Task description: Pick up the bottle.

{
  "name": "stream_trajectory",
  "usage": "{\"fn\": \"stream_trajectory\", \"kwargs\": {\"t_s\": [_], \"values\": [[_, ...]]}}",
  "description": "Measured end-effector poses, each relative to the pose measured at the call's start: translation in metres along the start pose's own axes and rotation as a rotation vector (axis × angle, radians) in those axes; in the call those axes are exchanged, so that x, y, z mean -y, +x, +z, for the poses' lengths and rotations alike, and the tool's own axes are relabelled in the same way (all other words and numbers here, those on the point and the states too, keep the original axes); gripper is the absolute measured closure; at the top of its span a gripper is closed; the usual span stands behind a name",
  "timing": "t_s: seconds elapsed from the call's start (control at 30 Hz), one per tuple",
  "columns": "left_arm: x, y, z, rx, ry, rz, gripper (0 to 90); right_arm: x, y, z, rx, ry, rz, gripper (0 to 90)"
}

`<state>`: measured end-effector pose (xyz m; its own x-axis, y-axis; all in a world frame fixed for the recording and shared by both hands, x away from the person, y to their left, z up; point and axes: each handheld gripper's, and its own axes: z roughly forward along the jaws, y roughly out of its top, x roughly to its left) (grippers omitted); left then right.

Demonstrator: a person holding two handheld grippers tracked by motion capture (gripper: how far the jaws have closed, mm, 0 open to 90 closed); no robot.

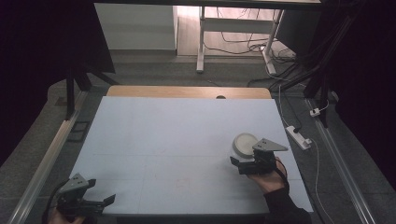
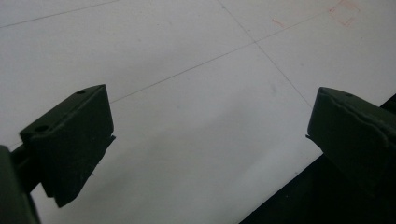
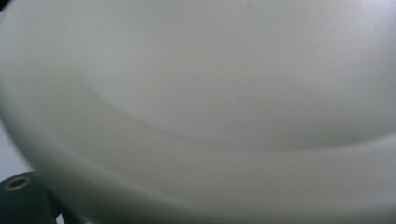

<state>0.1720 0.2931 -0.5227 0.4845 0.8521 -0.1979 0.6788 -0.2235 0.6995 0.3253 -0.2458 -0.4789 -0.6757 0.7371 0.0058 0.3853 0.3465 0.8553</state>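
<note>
A white bowl (image 1: 244, 143) sits on the pale blue table top (image 1: 177, 135) at the right. My right gripper (image 1: 239, 159) is right up against its near side, held by a hand in a dark sleeve. In the right gripper view the bowl's smooth wall (image 3: 210, 107) looms very close, and one black jaw shows at the bottom left corner, far out to the side; the other jaw is hidden behind the bowl. My left gripper (image 1: 102, 191) rests at the table's near left corner, open (image 2: 210, 135) with nothing between its fingers.
The table's front edge runs dark just under the left gripper. A wooden strip (image 1: 187, 91) borders the far edge. On the floor to the right lie a white power strip (image 1: 299, 136) and cables. Metal rails flank both sides.
</note>
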Motion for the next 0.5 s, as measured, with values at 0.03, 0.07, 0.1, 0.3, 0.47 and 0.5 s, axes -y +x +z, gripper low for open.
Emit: {"fn": "stream_trajectory", "kwargs": {"t_s": [0.03, 0.07, 0.1, 0.3, 0.47, 0.5], "values": [[0.0, 0.0, 0.0, 0.0, 0.0, 0.0, 1.4, -0.002, 0.002, 0.002, -0.012, -0.002, -0.002, 6.5], [0.0, 0.0, 0.0, 0.001, 0.002, -0.001, 1.4, -0.004, 0.005, 0.003, -0.022, -0.003, -0.003, 6.5], [0.0, 0.0, 0.0, 0.001, 0.001, -0.001, 1.4, -0.006, 0.007, 0.005, -0.029, -0.004, -0.007, 6.5], [0.0, 0.0, 0.0, 0.001, 0.001, -0.001, 1.4, -0.016, 0.023, 0.016, -0.078, 0.003, -0.044, 6.5], [0.0, 0.0, 0.0, 0.002, 0.001, -0.001, 1.4, -0.023, 0.034, 0.025, -0.114, 0.012, -0.064, 6.5], [0.0, 0.0, 0.0, 0.003, 0.001, -0.001, 1.4, -0.023, 0.034, 0.025, -0.114, 0.012, -0.064, 6.5]]}}
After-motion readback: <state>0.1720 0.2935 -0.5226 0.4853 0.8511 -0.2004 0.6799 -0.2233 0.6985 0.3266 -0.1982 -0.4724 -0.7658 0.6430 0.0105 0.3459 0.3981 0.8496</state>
